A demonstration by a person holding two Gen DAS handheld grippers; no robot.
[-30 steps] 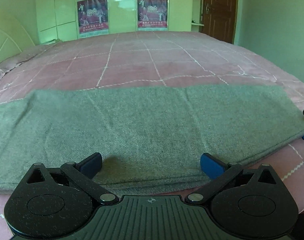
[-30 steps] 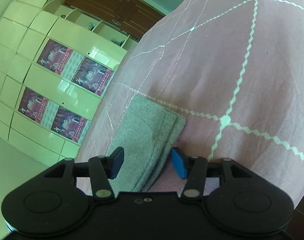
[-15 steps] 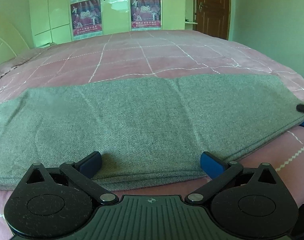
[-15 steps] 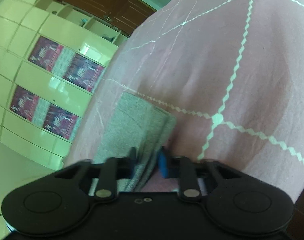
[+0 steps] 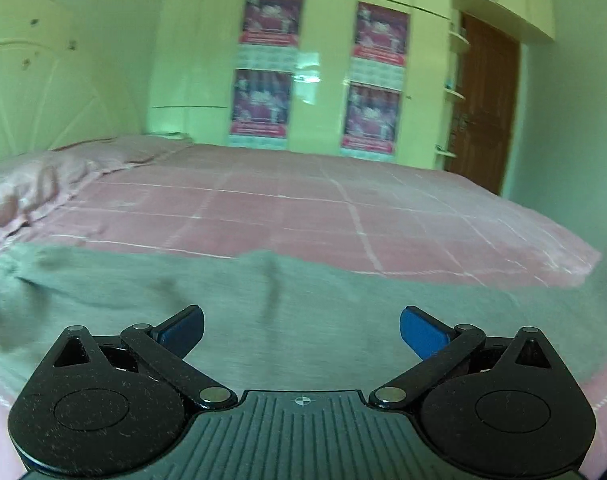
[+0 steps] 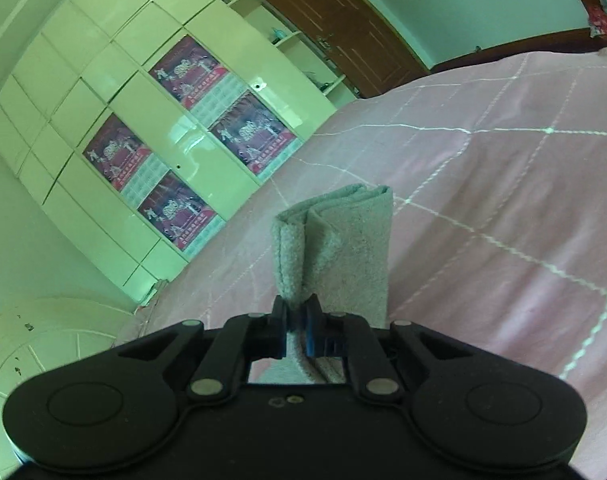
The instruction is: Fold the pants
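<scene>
Right hand-held gripper clamps the grey pants on the pink bed

The right hand-held gripper (image 6: 296, 322) is clamped on a folded end of the grey pants (image 6: 339, 248), lifted off the pink bedspread (image 6: 483, 200). The left hand-held gripper (image 5: 301, 326) hangs spread apart, empty, above the pants (image 5: 283, 312) stretched across the bed. Beyond stands a poster-covered wardrobe (image 5: 323, 60).

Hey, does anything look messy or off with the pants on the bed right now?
Nothing damaged. The grey pants are rumpled mid-length, and one end is bunched in the shut right gripper. The left gripper is open, holding nothing.
</scene>
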